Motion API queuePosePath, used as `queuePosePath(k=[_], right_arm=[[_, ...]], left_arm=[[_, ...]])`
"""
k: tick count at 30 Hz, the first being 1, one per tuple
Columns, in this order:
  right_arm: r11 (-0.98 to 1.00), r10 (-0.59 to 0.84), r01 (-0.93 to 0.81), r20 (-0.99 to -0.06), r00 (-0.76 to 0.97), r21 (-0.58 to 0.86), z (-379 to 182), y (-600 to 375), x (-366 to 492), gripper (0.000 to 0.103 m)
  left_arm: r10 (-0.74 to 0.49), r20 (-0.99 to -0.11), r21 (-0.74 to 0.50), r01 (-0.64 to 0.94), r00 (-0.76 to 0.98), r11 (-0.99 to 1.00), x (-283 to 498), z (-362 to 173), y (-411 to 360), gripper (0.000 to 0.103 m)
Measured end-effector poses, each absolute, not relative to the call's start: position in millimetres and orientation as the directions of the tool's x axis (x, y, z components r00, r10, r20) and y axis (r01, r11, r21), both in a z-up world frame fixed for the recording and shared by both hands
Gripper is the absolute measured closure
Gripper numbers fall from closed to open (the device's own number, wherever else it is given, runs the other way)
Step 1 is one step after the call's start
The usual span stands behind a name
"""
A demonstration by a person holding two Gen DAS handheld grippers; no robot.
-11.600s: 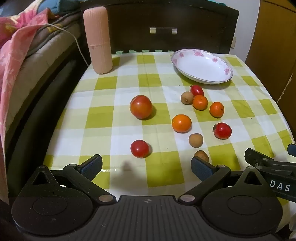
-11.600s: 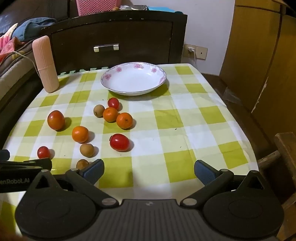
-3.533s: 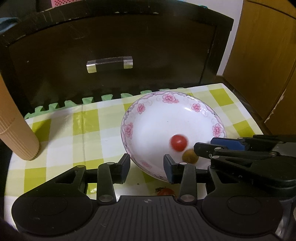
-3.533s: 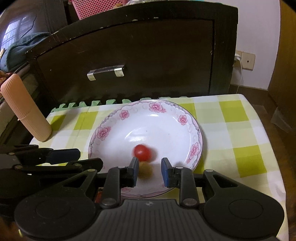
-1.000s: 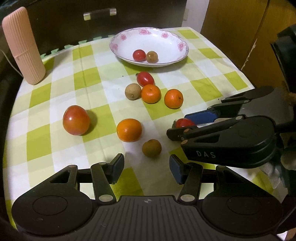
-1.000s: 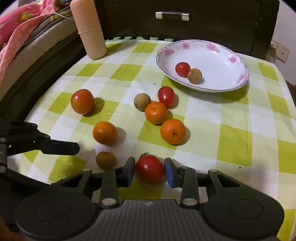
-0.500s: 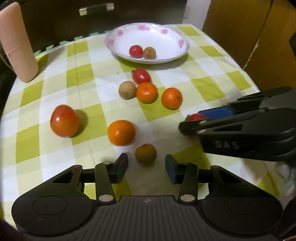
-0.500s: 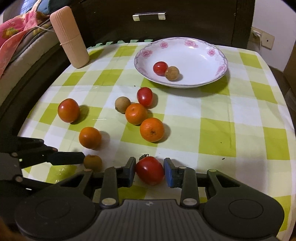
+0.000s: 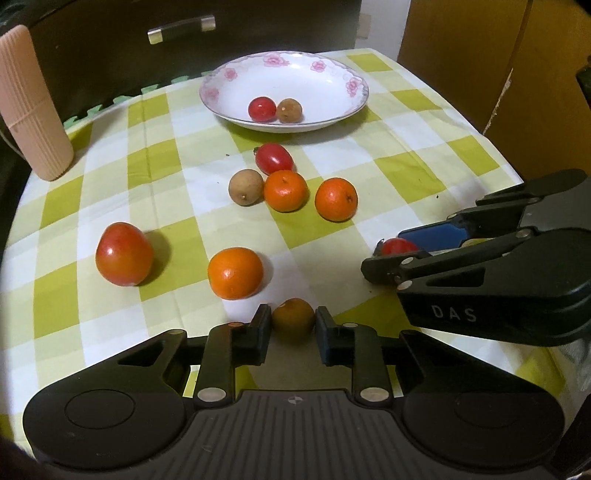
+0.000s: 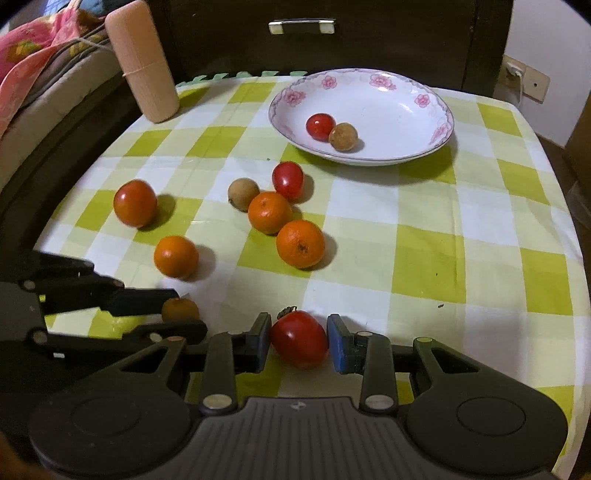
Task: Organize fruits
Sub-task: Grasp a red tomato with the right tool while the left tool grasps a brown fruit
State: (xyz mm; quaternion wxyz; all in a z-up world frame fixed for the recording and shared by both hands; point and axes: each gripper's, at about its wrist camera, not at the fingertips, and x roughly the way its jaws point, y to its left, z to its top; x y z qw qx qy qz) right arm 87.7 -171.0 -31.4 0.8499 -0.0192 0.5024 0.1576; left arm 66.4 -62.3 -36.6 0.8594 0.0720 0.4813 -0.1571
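My left gripper is shut on a small brown longan near the table's front edge. To its right, my right gripper is shut on a red tomato; in the left wrist view only a sliver of that tomato shows between the fingers. The flowered white plate at the back holds a cherry tomato and a longan. Loose on the checked cloth are a plum tomato, a pale longan, three tangerines and a large tomato.
A pink ribbed cylinder stands at the back left corner. Behind the table is a dark drawer cabinet; a wooden wardrobe is on the right and bedding on the left.
My left gripper has moved forward and shut on the brown longan. The right gripper has tightened slightly on the red tomato it had been straddling.
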Motion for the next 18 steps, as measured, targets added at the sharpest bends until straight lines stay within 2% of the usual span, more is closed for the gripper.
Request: queuePosePath(k=[18], right_arm=[[0.95,0.23,-0.298,-0.86,0.456,0.096,-31.9,-174.3,81.6,0.07]], left_arm=[[-0.22,-0.846,-0.037,0.358,0.486,0.933,64.3,-37.9,-63.2,0.059]])
